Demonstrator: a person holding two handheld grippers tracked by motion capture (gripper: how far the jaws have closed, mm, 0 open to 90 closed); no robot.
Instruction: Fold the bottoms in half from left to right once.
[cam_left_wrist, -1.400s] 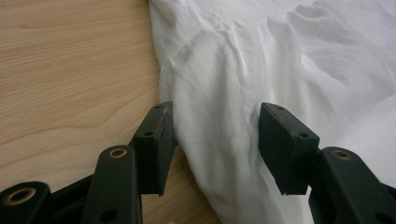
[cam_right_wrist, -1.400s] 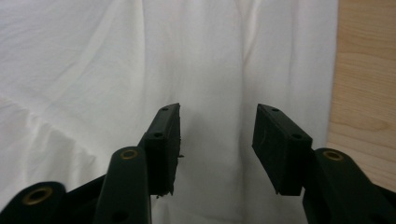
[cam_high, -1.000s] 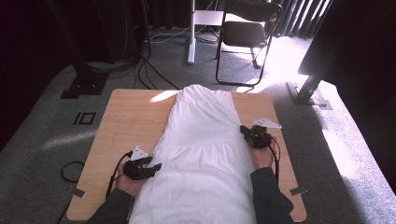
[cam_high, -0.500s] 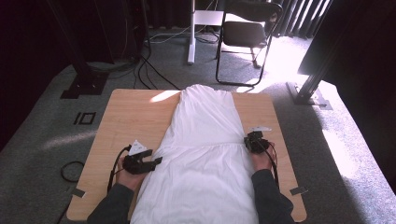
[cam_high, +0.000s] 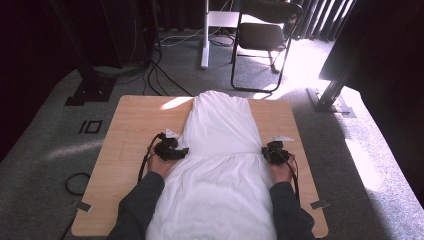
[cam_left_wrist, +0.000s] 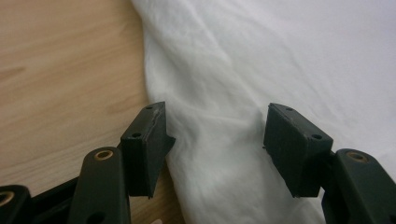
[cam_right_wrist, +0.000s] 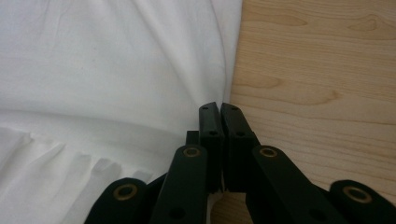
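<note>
A white dress (cam_high: 220, 165) lies flat along the middle of the wooden table (cam_high: 130, 130), its narrow top toward the far edge and its wide skirt running down to the near edge between the person's forearms.

The left gripper (cam_high: 172, 151) sits at the dress's left edge, about level with the gathered waist seam. In the left gripper view its jaws stand apart, having just been opening, and the edge of the dress (cam_left_wrist: 219, 140) lies between them without either pad pressing on it.

The right gripper (cam_high: 274, 152) sits at the dress's right edge, at the same seam. In the right gripper view its jaws (cam_right_wrist: 219, 135) are closed together just at the cloth's border; whether they pinch any fabric I cannot tell.
</note>
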